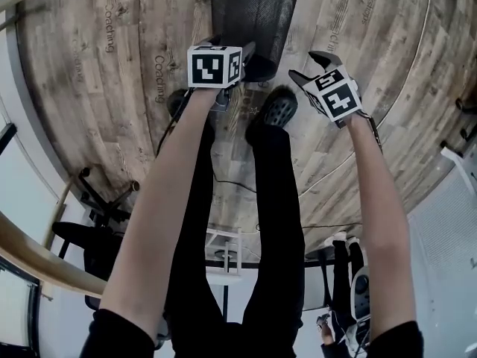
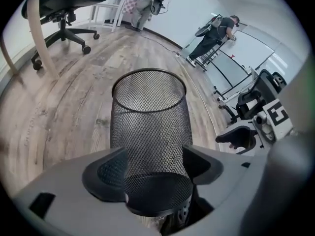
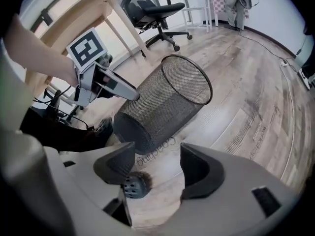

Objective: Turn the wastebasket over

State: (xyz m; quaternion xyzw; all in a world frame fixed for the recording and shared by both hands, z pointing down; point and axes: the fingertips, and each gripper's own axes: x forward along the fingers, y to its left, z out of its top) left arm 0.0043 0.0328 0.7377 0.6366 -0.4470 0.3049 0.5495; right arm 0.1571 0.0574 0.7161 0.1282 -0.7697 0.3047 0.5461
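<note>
Since nothing is clamped right now, most of the risk comes from a loose basket. Nearest in, a shoe (image 1: 277, 109) is planted just beside the base, so the thing could be nudged or kicked away if a step is taken.

Just past that, the left gripper (image 2: 153, 168) is held with its jaws spread wide. The base is seen in the gap, but no pad looks pressed on it. The right gripper (image 3: 157, 171) is spread wide too, off to the right, with only floor (image 3: 256, 112) and a bit of shoe seen between its jaws.

The basket (image 1: 253, 21) is found just ahead of the feet, narrow base near and open mouth far. Whether it's standing or tipped toward its side can't be settled from these views.

Judged from that, a round, light mesh body could be sent rolling sideways by one bump from a jaw. The base looks about as wide as the left gap, so a squeeze there might be lost off the taper and the basket popped away. The wire wall or far rim seems the safer bite. If it's flipped with one gripper only, a wobble and a drop should be expected.
</note>
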